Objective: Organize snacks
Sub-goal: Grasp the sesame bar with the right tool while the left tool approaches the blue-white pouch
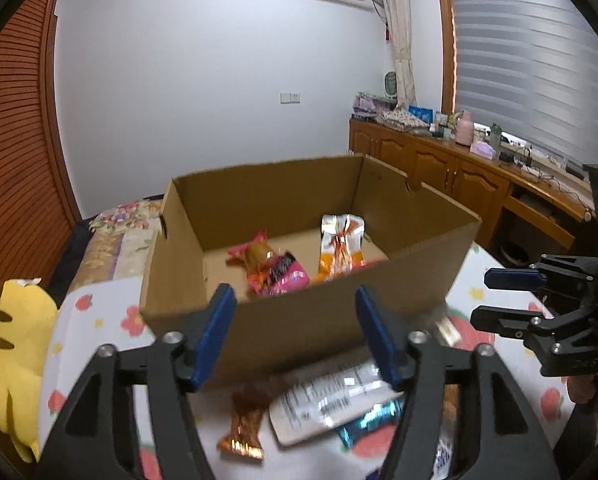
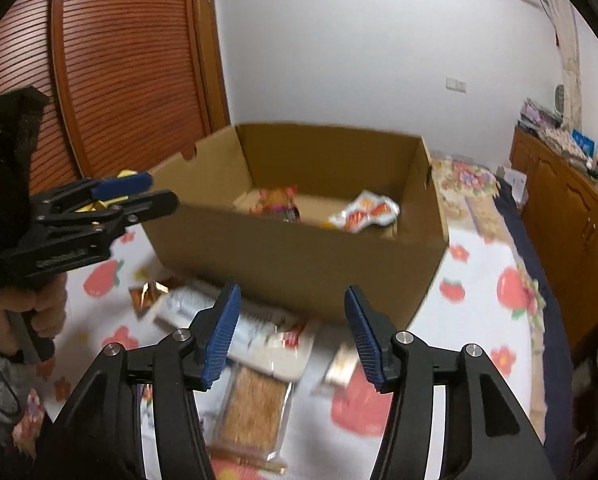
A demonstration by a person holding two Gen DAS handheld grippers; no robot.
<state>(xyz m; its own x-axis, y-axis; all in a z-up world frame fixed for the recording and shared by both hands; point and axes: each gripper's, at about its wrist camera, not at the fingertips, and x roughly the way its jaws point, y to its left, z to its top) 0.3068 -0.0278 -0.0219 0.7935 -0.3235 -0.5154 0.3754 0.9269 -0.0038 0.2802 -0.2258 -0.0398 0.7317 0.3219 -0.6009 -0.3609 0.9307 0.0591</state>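
Item: cardboard box (image 1: 299, 332), open-topped, on my fruit-print bedcover (image 2: 495, 276). Inside: pink packet (image 1: 277, 270) at 11 o'clock, orange-white packet (image 1: 341, 246) at 1 o'clock.

Left gripper (image 1: 297, 332) and right gripper (image 2: 293, 332): fingers spread, nothing between them.

Loose snacks (image 2: 255, 396) at 6 o'clock, before the near wall.

Printing blurred, unreadable.

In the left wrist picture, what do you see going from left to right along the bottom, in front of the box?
Yellow plush toy → copper-coloured candy wrapper → white packet with black print → shiny blue packet.
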